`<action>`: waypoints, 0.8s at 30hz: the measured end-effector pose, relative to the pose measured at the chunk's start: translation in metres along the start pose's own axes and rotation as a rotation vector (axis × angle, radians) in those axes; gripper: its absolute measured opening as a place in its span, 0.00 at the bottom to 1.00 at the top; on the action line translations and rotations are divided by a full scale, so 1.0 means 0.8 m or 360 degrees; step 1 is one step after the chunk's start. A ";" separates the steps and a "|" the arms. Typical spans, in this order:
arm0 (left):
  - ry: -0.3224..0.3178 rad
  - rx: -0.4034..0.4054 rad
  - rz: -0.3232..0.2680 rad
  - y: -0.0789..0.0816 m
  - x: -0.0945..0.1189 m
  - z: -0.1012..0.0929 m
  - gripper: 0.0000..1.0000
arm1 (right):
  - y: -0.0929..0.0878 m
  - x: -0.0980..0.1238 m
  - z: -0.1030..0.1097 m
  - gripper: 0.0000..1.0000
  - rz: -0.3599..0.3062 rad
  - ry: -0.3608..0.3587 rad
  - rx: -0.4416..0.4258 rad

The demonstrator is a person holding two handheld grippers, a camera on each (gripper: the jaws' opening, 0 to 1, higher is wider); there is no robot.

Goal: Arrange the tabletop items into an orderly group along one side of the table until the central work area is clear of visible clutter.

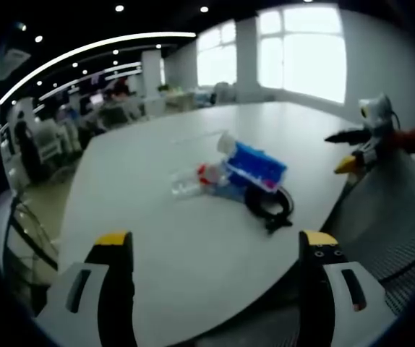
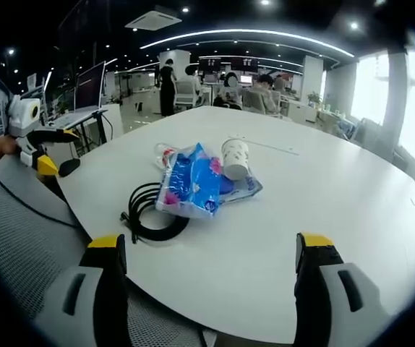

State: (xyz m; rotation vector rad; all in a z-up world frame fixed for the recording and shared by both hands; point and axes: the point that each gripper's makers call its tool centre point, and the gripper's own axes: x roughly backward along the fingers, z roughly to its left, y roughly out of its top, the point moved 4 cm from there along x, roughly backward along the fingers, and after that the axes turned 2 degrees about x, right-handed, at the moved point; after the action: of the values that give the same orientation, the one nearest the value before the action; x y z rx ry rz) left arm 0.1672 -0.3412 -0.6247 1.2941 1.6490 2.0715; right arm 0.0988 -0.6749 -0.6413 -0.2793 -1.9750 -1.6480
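Both grippers, left gripper (image 1: 218,264) and right gripper (image 2: 211,271), are hovering with jaws apart and empty at the table (image 2: 352,210) edge, while the blue packet (image 2: 191,184), paper cup (image 2: 235,157) and black cable (image 2: 150,213) are lying clustered mid-table; tidying appears not yet begun.

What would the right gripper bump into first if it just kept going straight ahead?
Probably the coiled black cable, then the blue packet lying over it. The right gripper is open, with bare white table before that. Depth is uncertain.
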 end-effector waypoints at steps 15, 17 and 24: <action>0.0008 -0.0004 -0.0001 -0.001 0.000 0.003 0.91 | -0.002 0.000 0.000 0.96 0.0008 0.0001 -0.0029; 0.0006 -0.0011 -0.0004 -0.001 0.000 0.003 0.91 | -0.002 0.000 0.000 0.96 0.0008 -0.0002 -0.0028; 0.0010 -0.0012 -0.0009 0.000 0.000 0.004 0.91 | -0.001 0.000 -0.001 0.95 0.0011 -0.0007 -0.0032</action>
State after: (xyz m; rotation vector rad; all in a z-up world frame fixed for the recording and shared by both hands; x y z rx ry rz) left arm 0.1693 -0.3386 -0.6248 1.2806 1.6437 2.0785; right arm 0.0985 -0.6756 -0.6423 -0.2973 -1.9596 -1.6651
